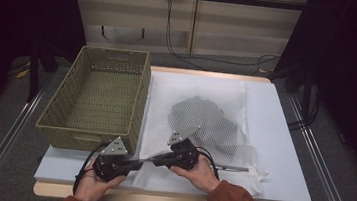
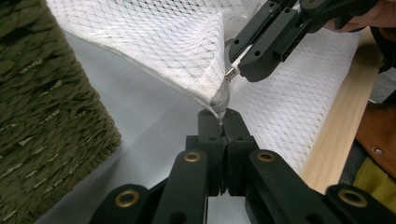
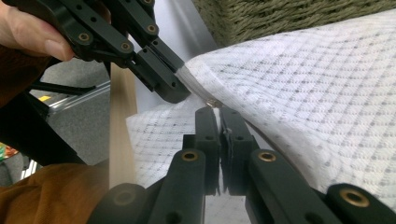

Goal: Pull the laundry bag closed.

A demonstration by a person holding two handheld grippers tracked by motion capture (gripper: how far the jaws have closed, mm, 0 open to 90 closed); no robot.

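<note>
A white mesh bag (image 1: 239, 172) lies flat on the pale board (image 1: 282, 141), with a dark garment (image 1: 205, 118) showing through it. My left gripper (image 1: 139, 162) is at the bag's near left corner, shut on the bunched corner fabric (image 2: 221, 99). My right gripper (image 1: 156, 159) faces it from the right, jaws closed on the small metal zipper pull (image 3: 214, 103) at that same corner. In the left gripper view the right gripper (image 2: 240, 70) pinches the pull just above my own jaws. In the right gripper view the left gripper (image 3: 180, 91) grips the bag's edge.
A green woven basket (image 1: 138, 106) stands empty at the left, its wall touching the bag's left edge. The board's wooden front edge (image 1: 166, 200) runs under both hands. Cables and a wall panel lie beyond the far edge.
</note>
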